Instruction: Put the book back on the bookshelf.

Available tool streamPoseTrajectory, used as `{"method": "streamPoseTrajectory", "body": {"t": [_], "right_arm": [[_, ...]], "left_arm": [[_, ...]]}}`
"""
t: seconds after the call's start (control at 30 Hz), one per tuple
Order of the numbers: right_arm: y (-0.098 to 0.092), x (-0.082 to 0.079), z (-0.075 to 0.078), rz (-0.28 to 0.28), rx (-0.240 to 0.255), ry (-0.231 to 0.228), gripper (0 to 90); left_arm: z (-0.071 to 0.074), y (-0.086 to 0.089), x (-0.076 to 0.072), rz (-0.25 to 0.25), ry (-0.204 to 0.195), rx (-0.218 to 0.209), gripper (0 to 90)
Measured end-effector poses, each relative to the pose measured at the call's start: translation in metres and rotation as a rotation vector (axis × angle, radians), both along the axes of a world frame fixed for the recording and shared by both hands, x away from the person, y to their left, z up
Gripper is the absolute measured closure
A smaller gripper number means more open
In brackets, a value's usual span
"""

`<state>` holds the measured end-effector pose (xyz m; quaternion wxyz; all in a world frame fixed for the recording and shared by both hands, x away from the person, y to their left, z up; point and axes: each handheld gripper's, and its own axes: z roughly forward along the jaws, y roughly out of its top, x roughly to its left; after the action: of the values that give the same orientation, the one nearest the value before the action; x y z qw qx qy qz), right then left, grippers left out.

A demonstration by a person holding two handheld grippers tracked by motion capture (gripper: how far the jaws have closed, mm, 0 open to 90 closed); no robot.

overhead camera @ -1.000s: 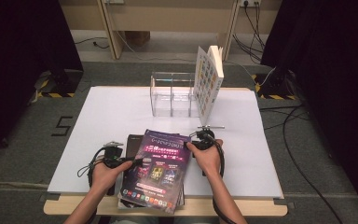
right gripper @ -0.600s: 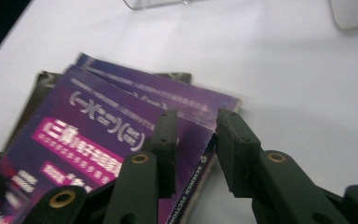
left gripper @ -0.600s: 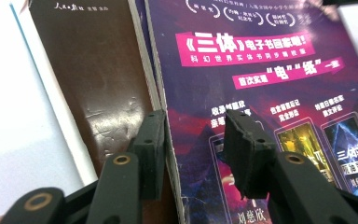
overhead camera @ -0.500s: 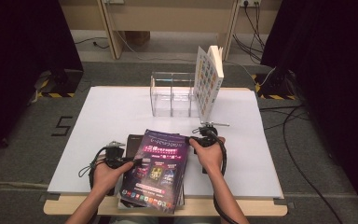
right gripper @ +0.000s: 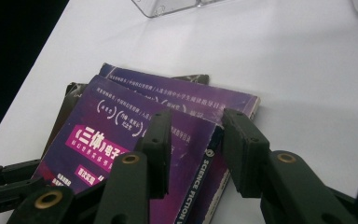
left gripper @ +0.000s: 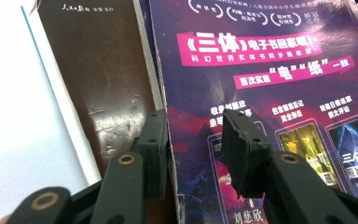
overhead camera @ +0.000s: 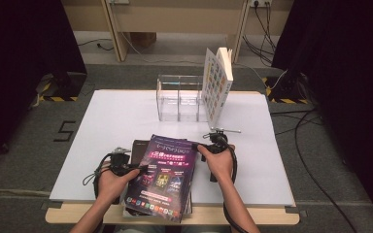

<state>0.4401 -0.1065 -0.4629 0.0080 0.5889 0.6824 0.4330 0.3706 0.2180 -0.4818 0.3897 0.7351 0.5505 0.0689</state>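
High view: the white worktop carries a clear acrylic organiser at its far middle, with a book standing upright against the organiser's right end. At the near edge lies a stack of books; the top purple magazine lies skewed on the stack, its near end overhanging the worktop edge, and a brown book shows from beneath it at the left. The left gripper sits at the magazine's left edge and the right gripper at its far right corner. Left gripper view: the jaws straddle the left edge of the purple magazine, one pad over the brown book and one over the cover; the jaws are spread partway and have just been closing slightly, with the magazine's edge between them but not visibly pinched. Right gripper view: the jaws stand on either side of the spine corner of the purple magazine, spread partway after just opening, and the pads are not pressing on it.
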Motion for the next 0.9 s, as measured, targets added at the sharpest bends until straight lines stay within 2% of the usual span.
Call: {"method": "streamPoseTrajectory", "body": {"t": [0.1,0.33,0.37,0.43,0.53,0.63,0.77,0.9], "right_arm": [[-0.002,0.0,-0.003,0.009,0.03,0.037,62.6],[-0.004,-0.002,-0.009,0.003,0.036,0.043,63.3],[-0.004,-0.002,-0.008,0.012,0.035,0.05,64.2],[-0.002,-0.003,-0.009,0.053,0.053,0.094,64.6],[0.002,-0.005,-0.011,0.071,0.024,0.089,65.6],[0.002,-0.003,-0.013,0.076,0.05,0.104,68.9],[0.005,-0.001,-0.012,0.082,0.037,0.11,70.5],[0.005,-0.001,-0.012,0.08,0.058,0.108,75.7]], "left_arm": [[0.0,-0.001,0.0,0.002,-0.002,0.004,61.8],[0.0,0.0,0.0,0.001,-0.005,0.001,61.9],[0.0,0.0,0.0,0.002,-0.006,0.001,61.9],[0.0,-0.001,-0.001,0.001,-0.006,0.005,61.9],[0.0,-0.001,-0.001,0.001,-0.009,0.008,61.8],[0.0,-0.001,-0.001,-0.001,-0.01,0.01,61.8],[0.0,-0.001,-0.001,-0.006,-0.014,0.017,61.9],[0.001,-0.001,-0.001,-0.007,-0.016,0.021,62.3]]}}
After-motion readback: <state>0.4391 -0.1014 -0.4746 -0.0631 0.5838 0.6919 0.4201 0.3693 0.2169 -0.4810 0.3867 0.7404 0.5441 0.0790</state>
